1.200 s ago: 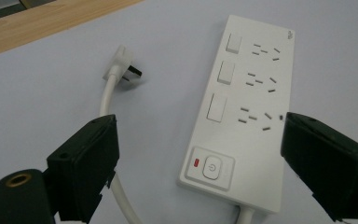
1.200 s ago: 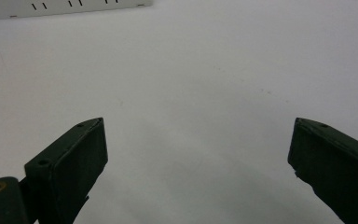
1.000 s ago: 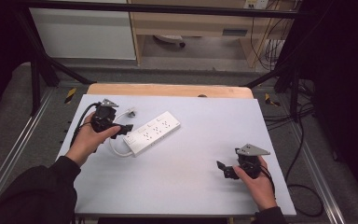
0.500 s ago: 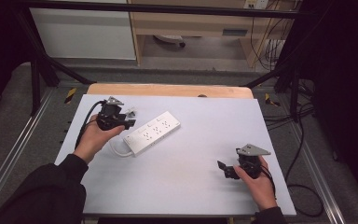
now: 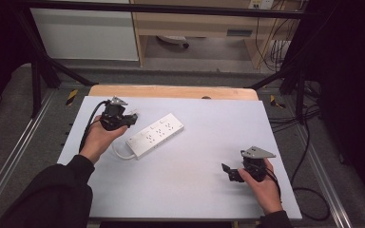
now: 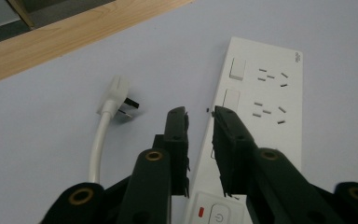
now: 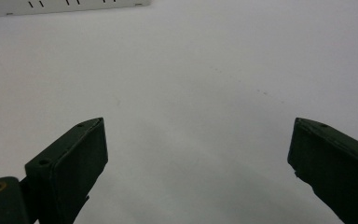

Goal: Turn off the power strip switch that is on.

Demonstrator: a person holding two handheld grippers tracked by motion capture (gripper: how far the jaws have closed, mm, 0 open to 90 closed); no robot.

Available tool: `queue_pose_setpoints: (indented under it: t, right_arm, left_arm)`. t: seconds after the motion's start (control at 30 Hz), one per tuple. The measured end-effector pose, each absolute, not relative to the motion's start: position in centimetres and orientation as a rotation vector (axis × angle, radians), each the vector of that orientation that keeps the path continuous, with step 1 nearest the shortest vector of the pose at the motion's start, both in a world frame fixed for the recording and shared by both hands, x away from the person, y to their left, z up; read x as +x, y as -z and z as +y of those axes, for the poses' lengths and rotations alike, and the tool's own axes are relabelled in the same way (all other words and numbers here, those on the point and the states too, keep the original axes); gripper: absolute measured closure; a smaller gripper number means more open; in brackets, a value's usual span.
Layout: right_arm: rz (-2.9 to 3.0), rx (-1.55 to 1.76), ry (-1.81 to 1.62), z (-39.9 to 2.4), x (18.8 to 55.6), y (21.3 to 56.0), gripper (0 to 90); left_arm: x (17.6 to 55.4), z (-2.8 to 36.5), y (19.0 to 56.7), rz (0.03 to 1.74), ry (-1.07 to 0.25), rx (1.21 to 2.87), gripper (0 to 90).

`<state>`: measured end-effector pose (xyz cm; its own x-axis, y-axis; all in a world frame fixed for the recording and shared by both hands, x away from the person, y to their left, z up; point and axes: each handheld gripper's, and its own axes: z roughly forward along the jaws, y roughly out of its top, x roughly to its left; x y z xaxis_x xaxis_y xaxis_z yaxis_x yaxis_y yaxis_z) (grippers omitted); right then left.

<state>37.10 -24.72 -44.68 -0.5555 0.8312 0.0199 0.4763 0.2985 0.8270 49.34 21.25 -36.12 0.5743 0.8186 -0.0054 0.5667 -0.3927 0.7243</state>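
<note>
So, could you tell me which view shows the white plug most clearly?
The left gripper view: the plug lies on the table beyond the jaws, prongs and cable visible. In the high view the left gripper largely covers it. The right gripper view catches just the power strip's edge.

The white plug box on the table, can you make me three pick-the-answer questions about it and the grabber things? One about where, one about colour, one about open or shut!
1. Where is the power strip on the table?
A. nearer the left gripper
B. nearer the right gripper
C. on the floor

2. What colour is the plug on the strip's cord?
A. black
B. white
C. red

3. How do the right gripper's jaws stand?
A. closed on the plug
B. closed on nothing
C. wide open, holding nothing

Answers:
1. A: in the high view the strip lies right beside the left gripper, far from the right one.
2. B: the left gripper view shows a white plug with dark pins.
3. C: the right gripper view shows bare table between its jaws.
</note>
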Motion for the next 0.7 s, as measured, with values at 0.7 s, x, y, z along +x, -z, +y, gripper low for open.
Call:
queue_pose_setpoints:
  t: [0.7]
  right_arm:
    - [2.156, 1.167, -1.158, -24.8, 37.2, 44.6, 5.1]
  left_arm:
    - [50.4, 20.2, 36.7, 1.131, -0.486, 2.064, 90.0]
